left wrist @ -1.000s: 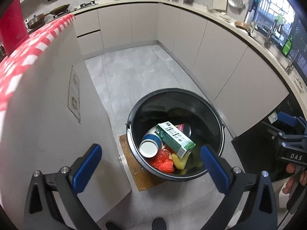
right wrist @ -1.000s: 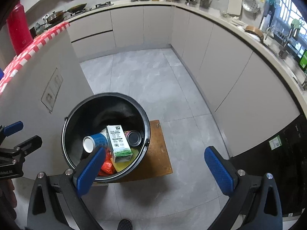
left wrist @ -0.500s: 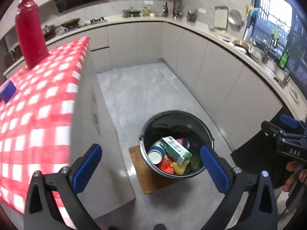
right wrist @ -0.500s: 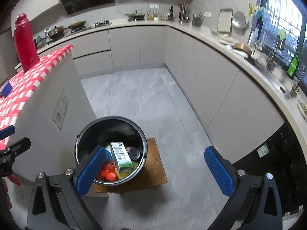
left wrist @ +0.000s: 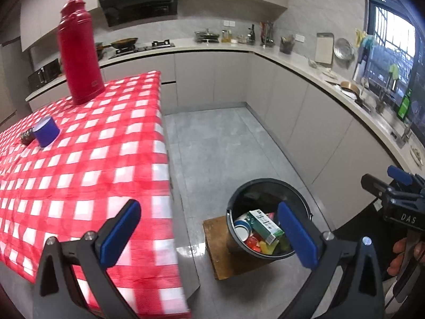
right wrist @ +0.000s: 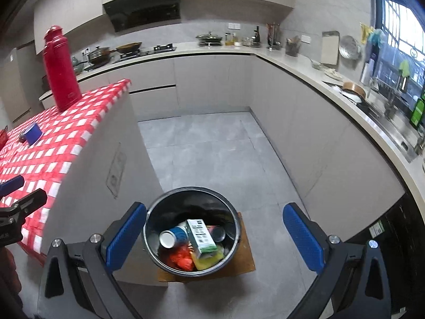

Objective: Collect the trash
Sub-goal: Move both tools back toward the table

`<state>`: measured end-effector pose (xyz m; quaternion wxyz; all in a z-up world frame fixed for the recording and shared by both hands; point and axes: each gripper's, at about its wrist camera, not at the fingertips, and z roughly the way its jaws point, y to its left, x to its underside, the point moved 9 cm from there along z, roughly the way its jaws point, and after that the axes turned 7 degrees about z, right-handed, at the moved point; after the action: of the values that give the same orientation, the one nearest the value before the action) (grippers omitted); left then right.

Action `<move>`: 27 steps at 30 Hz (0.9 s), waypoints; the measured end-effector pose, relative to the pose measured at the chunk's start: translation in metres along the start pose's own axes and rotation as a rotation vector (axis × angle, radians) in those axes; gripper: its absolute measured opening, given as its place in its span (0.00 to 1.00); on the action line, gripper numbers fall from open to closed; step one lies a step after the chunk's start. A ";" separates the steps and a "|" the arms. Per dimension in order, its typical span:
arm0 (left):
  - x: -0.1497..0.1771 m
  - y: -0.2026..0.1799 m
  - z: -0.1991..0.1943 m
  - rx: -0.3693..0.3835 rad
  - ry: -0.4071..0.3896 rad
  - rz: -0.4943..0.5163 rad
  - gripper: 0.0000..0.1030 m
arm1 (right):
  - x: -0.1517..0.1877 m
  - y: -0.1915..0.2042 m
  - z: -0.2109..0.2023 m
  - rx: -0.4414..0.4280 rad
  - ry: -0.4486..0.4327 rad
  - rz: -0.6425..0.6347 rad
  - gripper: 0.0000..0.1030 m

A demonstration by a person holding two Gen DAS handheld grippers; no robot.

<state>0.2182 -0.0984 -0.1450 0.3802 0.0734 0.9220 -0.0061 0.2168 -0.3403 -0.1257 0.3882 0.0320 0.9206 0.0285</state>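
Our left gripper (left wrist: 207, 235) has its jaws spread wide with nothing between them, and our right gripper (right wrist: 213, 238) is the same, hanging above the black bucket (right wrist: 151, 219). That bucket sits on a wooden board (right wrist: 247, 257) on the floor and already holds a green-and-white carton (right wrist: 200, 236), a paper cup (right wrist: 172, 235) and other scraps. What we judge remains lies on the checked surface (left wrist: 87, 164): a blue cup (left wrist: 47, 131) on its side, ahead and to the left of the left jaws, with a small dark item (left wrist: 26, 136) touching it. The left hand is nearer. The red thermos (left wrist: 78, 53) stands behind.
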 end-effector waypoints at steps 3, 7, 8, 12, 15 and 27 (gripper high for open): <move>0.003 0.014 -0.006 -0.009 -0.011 -0.019 1.00 | -0.002 0.015 -0.001 -0.018 -0.002 -0.018 1.00; 0.003 0.032 -0.015 -0.023 -0.023 -0.047 1.00 | -0.005 0.039 -0.004 -0.058 0.010 -0.037 1.00; 0.004 0.038 -0.017 -0.035 -0.026 -0.051 1.00 | -0.006 0.049 -0.005 -0.068 0.016 -0.052 1.00; 0.006 0.071 -0.029 -0.097 -0.038 -0.083 1.00 | -0.012 0.087 -0.010 -0.112 0.007 -0.107 1.00; 0.011 0.101 -0.037 -0.130 -0.040 -0.120 1.00 | -0.014 0.117 -0.010 -0.153 0.010 -0.143 1.00; 0.043 0.211 -0.073 -0.298 -0.061 -0.247 1.00 | -0.016 0.248 -0.016 -0.321 -0.007 -0.276 1.00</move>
<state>0.1659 0.1204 -0.1140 0.4108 -0.0978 0.9028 0.0815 0.2257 -0.0953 -0.0843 0.3917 -0.1567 0.8986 0.1210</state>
